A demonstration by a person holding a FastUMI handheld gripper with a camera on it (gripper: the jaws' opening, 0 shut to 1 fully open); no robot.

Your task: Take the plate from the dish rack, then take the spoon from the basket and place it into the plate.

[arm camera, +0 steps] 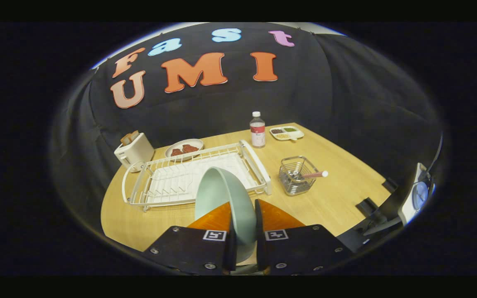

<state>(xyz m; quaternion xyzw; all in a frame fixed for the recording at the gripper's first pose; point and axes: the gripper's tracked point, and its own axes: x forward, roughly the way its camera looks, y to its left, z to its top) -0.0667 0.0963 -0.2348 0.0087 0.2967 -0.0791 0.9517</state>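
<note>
My gripper (pixel 243 225) pinches the pale green plate (pixel 222 198) on edge between nearly closed fingers, apparently lifted clear of the dish rack (pixel 160 186). I should lower it flat near the basket (pixel 297 176), where the spoon (pixel 314 174) waits.

A light wooden table (pixel 346 194) spreads beyond the fingers, its far edge meeting a black cloth wall (pixel 346 95) that curves around the booth, evenly lit.

A pale green plate (pixel 222 194) stands on edge, lifted before the white dish rack (pixel 193 176). A pink-handled utensil, probably the spoon (pixel 311 175), leans in the wire basket (pixel 297 175).
</note>
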